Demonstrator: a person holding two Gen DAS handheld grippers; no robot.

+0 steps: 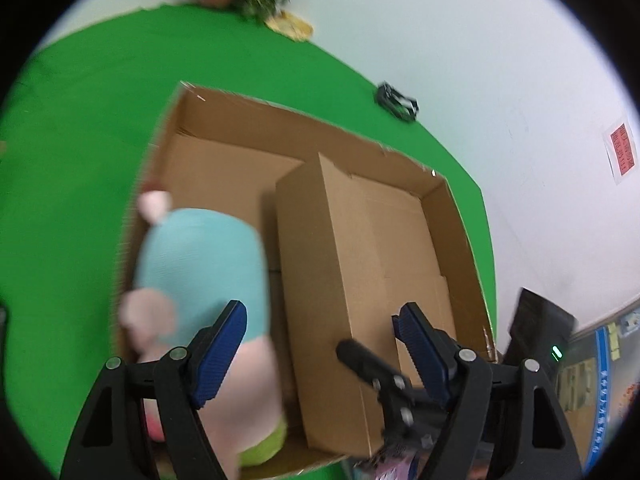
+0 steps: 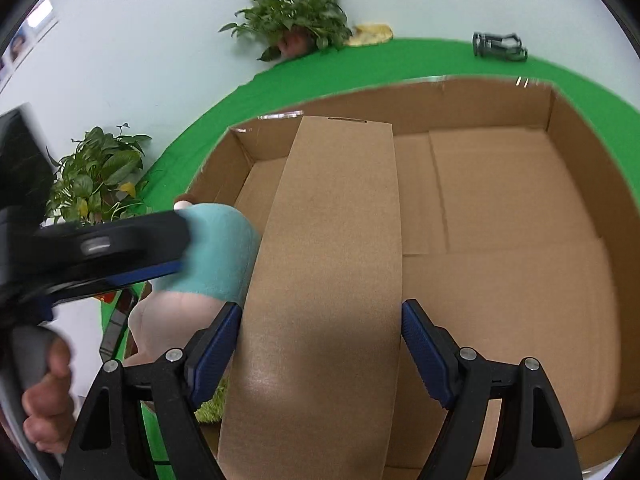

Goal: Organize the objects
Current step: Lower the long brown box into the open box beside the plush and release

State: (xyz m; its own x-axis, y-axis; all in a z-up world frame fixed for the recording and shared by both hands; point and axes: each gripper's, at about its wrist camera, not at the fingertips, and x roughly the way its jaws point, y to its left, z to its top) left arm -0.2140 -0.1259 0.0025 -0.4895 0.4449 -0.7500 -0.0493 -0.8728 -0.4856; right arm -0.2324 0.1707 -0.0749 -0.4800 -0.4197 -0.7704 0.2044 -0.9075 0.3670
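Note:
A big open cardboard box [image 1: 452, 216] lies on the green table; it also shows in the right wrist view [image 2: 576, 184]. Inside it stands a smaller closed brown carton [image 1: 332, 280], also in the right wrist view [image 2: 324, 280]. My right gripper [image 2: 320, 344] is shut on this carton, one pad on each side. A plush toy in a teal shirt [image 1: 204, 268] lies in the box's left part, beside the carton; it also shows in the right wrist view [image 2: 216, 256]. My left gripper [image 1: 320, 344] is open and empty above the toy and carton; it appears blurred in the right wrist view [image 2: 120, 248].
Potted plants [image 2: 296, 20] [image 2: 96, 172] stand at the table's far edge by the wall. A small black object [image 1: 396, 102] lies on the green cloth beyond the box. A yellow item [image 1: 290, 24] lies by the plant. A dark phone [image 2: 118, 324] lies left of the box.

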